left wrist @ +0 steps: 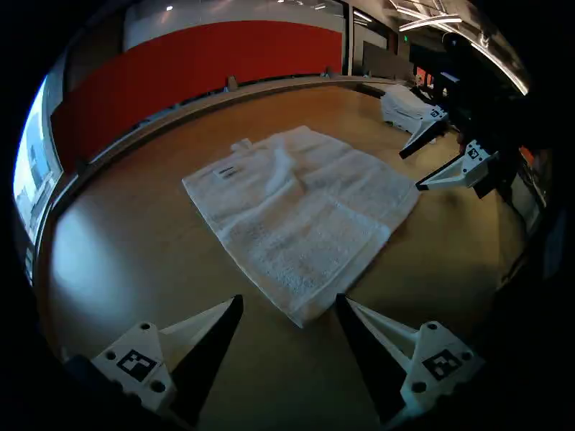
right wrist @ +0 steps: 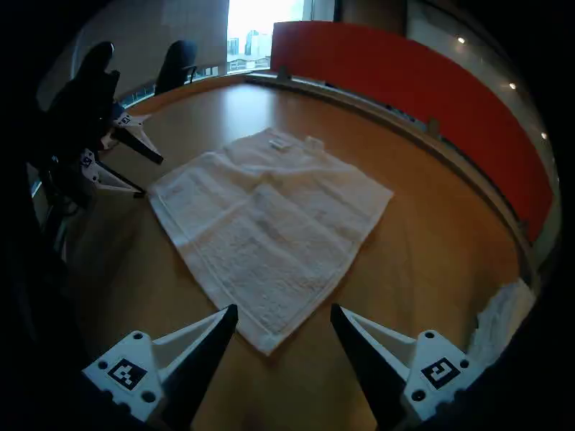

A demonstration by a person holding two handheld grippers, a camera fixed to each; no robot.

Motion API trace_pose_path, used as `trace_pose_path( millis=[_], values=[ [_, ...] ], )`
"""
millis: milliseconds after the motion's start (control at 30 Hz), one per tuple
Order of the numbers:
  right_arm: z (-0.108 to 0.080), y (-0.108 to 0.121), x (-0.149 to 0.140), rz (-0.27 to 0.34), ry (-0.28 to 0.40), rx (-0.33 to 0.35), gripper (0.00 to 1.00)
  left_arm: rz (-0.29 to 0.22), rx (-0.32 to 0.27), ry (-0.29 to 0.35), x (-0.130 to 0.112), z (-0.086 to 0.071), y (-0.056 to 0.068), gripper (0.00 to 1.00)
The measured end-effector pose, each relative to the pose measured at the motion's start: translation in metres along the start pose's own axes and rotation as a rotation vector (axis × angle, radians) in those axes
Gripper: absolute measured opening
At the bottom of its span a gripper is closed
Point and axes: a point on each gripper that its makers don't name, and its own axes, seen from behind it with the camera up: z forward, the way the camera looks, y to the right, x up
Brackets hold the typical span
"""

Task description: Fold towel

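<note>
My left claw [left wrist: 287,302] is spread wide and empty at the bottom of the left gripper view. The towel [left wrist: 302,215] lies flat on the table [left wrist: 122,251] in the middle of the frame, one corner between my fingertips. My right claw [right wrist: 282,309] is also spread and empty.

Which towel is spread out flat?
The white towel in the middle of the wooden table, the one with a small label. The other towel sits bunched up near the table's edge.
</note>
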Motion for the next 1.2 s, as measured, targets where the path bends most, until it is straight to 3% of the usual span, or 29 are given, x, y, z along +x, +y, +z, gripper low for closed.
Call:
trace_pose_path(
  millis=[400,833,967,1200],
  values=[
    [0.005,-0.006,-0.016,-0.015,-0.040,0.034,0.99,-0.015,-0.016,-0.050,-0.011,0.009,0.006,0.95],
    [0.008,-0.009,-0.020,0.016,-0.029,0.063,0.82,-0.014,-0.012,-0.064,-0.012,0.012,0.006,0.95],
    [0.009,-0.010,-0.021,0.020,-0.024,0.063,0.77,-0.016,-0.009,-0.068,-0.012,0.012,0.006,0.91],
    [0.010,-0.010,-0.021,0.020,-0.030,0.066,0.63,-0.018,-0.006,-0.074,-0.012,0.013,0.008,0.76]
  ],
)
